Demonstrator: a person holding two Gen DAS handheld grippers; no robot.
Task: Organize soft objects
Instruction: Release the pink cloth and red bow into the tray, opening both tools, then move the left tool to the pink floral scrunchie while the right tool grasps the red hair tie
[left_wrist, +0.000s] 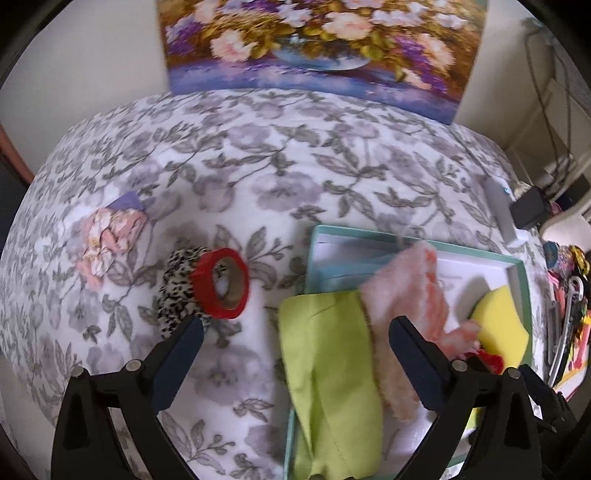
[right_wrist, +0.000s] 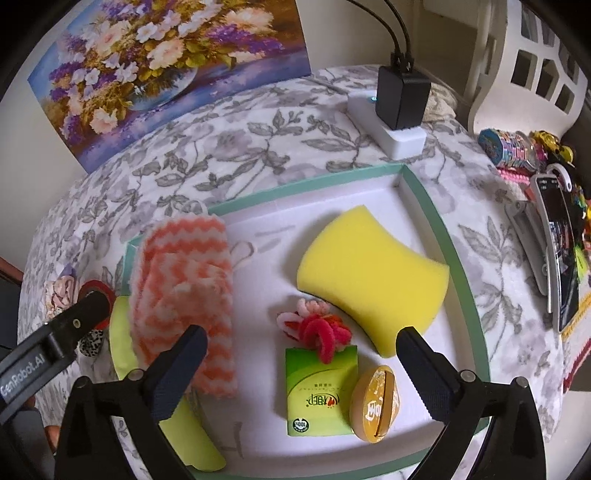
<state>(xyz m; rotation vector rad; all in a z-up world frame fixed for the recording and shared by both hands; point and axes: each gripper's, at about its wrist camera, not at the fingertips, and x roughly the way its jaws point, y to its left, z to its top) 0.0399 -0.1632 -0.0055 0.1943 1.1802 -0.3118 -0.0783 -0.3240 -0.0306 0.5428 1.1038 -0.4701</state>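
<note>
both grippers' jaws wide, nothing held; left gripper (left_wrist: 295, 350), right gripper (right_wrist: 301, 354). pink zigzag cloth (right_wrist: 184, 295) draped over tray (right_wrist: 436, 221) edge w/ green cloth (left_wrist: 328, 369); light, floppy, non-slip, pinch at a bunched fold

Black tool (right_wrist: 301, 341), "GenRobot.AI" lettering

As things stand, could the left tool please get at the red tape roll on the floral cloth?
Probably yes: the left tool is open and empty, and the red tape roll lies uncovered just ahead of its left finger, leaning on a leopard-print fabric roll.
</note>
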